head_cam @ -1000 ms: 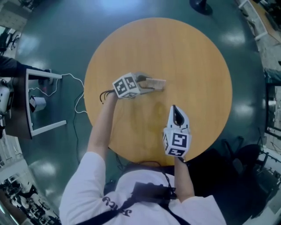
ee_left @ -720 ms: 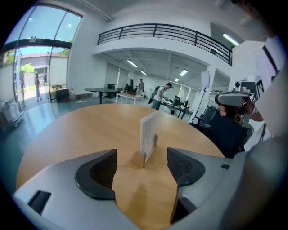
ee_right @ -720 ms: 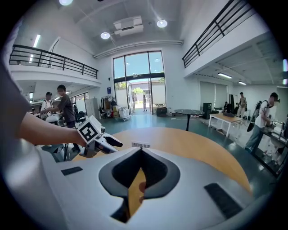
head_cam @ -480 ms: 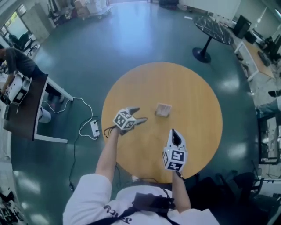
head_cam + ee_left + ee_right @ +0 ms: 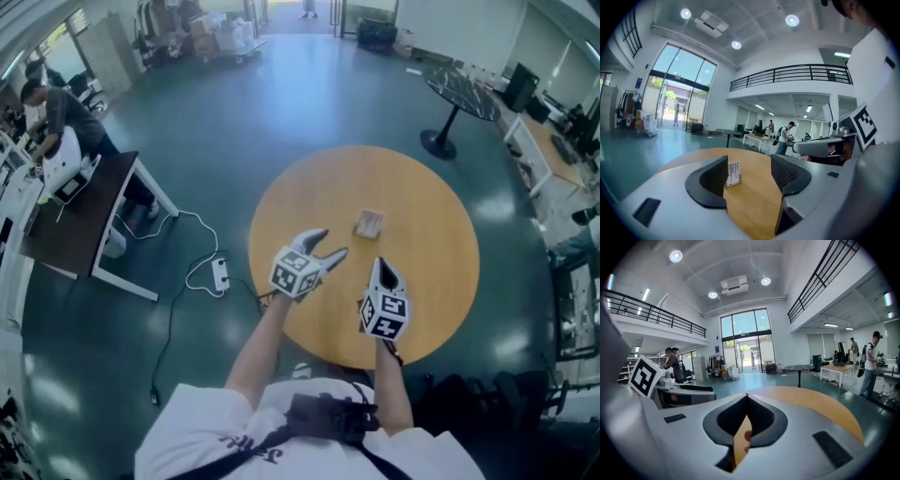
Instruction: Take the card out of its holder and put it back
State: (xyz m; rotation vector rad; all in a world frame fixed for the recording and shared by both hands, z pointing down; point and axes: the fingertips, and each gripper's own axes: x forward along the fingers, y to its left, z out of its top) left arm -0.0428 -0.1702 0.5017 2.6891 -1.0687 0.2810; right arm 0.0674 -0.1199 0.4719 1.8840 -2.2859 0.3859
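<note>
A small printed card stands in its low holder point(image 5: 368, 223) on the round wooden table point(image 5: 431, 281), right of centre. In the left gripper view the card in its holder point(image 5: 733, 173) shows far off, between the jaws but untouched. My left gripper point(image 5: 330, 243) hangs above the table's near left part. Its jaws have just swung wide and eased in slightly, and they stand open with nothing held point(image 5: 749, 161). My right gripper point(image 5: 379, 263) hovers near the table's front edge, its jaws shut tip to tip on nothing point(image 5: 746, 395).
A black round table point(image 5: 466, 89) stands at the back right. At the left is a dark desk point(image 5: 84, 211) with a person point(image 5: 52, 108) beside it. A white power strip point(image 5: 220, 274) and its cable lie on the green floor left of the table.
The left gripper let go of the card holder, opened, and rose back toward the person. The right gripper rose a little. The head view lifted and takes in more of the room.
</note>
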